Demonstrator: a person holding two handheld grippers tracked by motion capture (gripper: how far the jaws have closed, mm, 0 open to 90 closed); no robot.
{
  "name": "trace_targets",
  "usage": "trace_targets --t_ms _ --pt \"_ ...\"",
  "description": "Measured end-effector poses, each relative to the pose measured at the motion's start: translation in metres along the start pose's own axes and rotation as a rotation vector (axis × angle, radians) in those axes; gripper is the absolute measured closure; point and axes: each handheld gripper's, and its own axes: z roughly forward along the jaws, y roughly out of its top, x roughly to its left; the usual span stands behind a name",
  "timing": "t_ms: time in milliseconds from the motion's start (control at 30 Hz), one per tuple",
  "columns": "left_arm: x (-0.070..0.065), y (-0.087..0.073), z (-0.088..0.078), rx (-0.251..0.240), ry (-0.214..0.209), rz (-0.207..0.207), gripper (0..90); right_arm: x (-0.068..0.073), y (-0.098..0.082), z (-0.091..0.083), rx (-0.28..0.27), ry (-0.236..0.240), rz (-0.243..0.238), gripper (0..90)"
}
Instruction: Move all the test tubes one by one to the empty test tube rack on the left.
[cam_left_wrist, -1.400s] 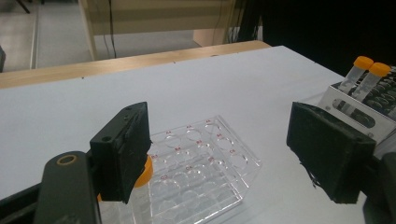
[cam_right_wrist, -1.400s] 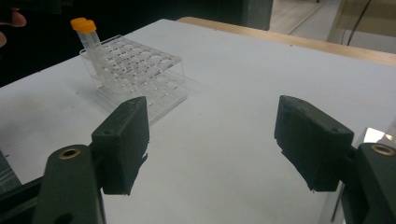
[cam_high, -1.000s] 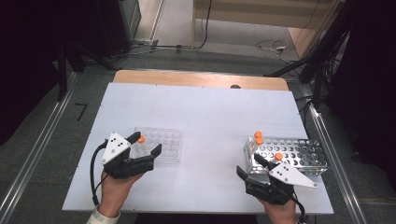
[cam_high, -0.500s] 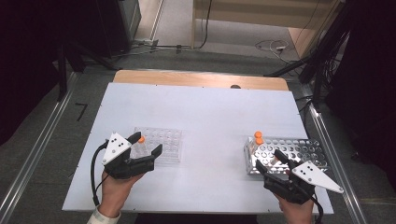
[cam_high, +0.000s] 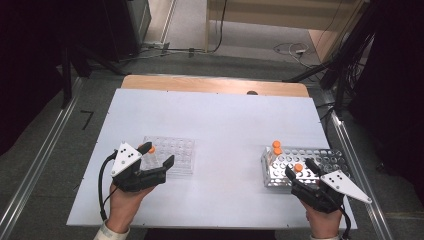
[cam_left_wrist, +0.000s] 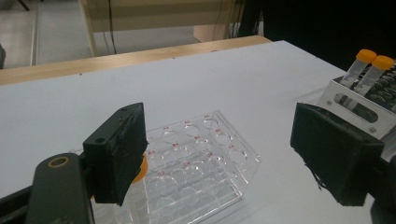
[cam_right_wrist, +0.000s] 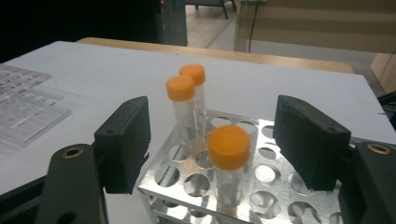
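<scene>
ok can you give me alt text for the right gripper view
Open black tongs frame an orange-capped tube standing in a metal rack full of round holes. Two more capped tubes stand behind it, and a clear plastic tray lies far left on the white table.

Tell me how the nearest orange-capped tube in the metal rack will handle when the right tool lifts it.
The tube looks like thin clear plastic, so probably light and stiff. Its smooth round wall may slip between the flat pads. It stands upright in the rack, so it should lift straight out; laid on the table, it would likely roll.
</scene>
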Motion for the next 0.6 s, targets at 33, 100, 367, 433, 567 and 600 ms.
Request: trace_targets --t_ms 33,100,367,433,567,600 --pt "0.000 0.000 0.000 0.000 0.003 0.002 18.7 -0.002 -0.002 0.001 0.000 0.000 0.004 26.4" --pt "-0.001 -0.001 0.001 0.001 0.005 0.002 18.7 -0.005 -0.005 0.003 0.000 0.002 0.013 26.9" --pt "0.000 0.000 -0.001 -0.001 0.007 0.000 18.7 -0.006 -0.016 0.007 -0.009 -0.001 0.000 31.7" --pt "0.001 -0.001 -0.001 0.001 0.007 -0.001 18.7 -0.004 -0.017 0.008 -0.002 -0.004 -0.006 35.0" --pt "0.001 -0.001 -0.001 0.000 0.006 -0.002 18.7 -0.003 -0.021 0.010 0.009 0.000 -0.010 42.1" --pt "0.000 -0.001 -0.001 -0.001 0.007 -0.003 18.7 -0.003 -0.021 0.010 0.012 0.000 -0.012 43.5"
